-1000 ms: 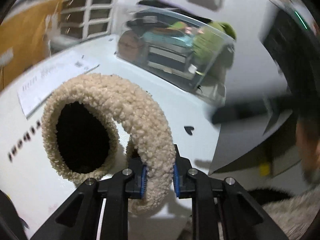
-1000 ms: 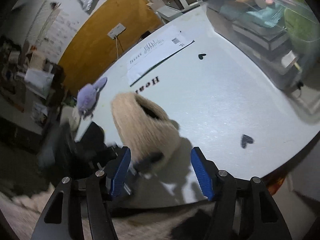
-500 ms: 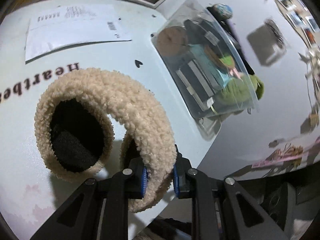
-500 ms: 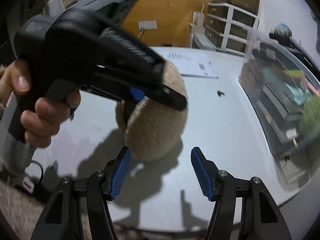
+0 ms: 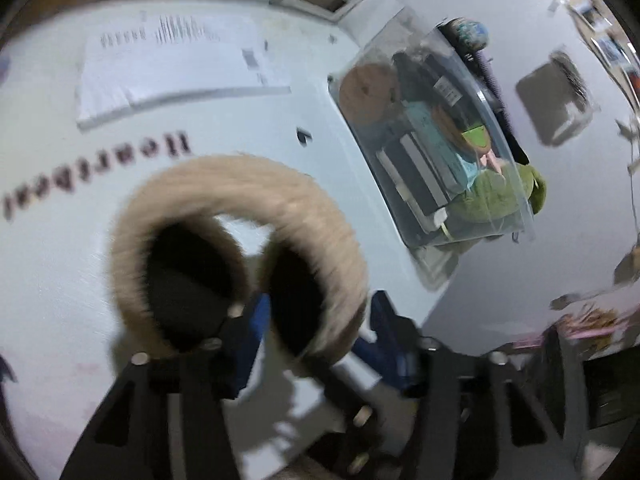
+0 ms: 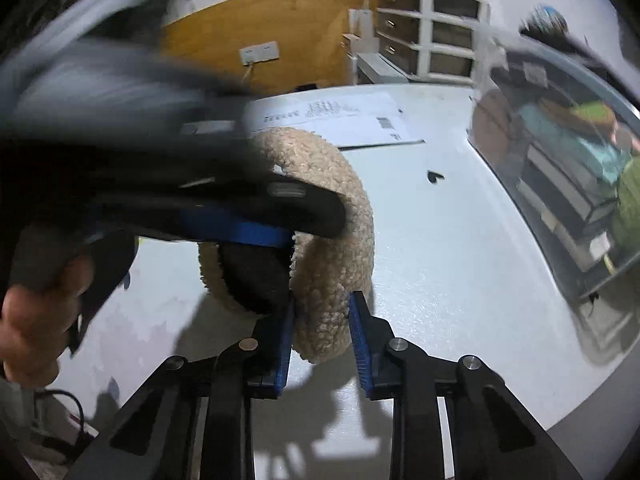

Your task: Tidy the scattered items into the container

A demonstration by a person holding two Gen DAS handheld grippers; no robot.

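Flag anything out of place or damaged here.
Only the fluffy beige earmuffs are out of place: outside the clear plastic bin, clamped in the right gripper above the white table. Nothing looks spilled or damaged.

The earmuffs (image 6: 340,216) in front of me are nubbly beige fleece with dark, smooth-looking cup linings. My right gripper (image 6: 322,344) has matt black plastic arms, ribbed blue pads (image 6: 285,344) and bright metal pivot screws. The table (image 6: 440,248) is white with a faintly grainy, low-sheen finish; printed paper (image 6: 332,116) lies near its far edge. The storage bin (image 5: 460,152) at the far right corner is clear, glossy plastic.
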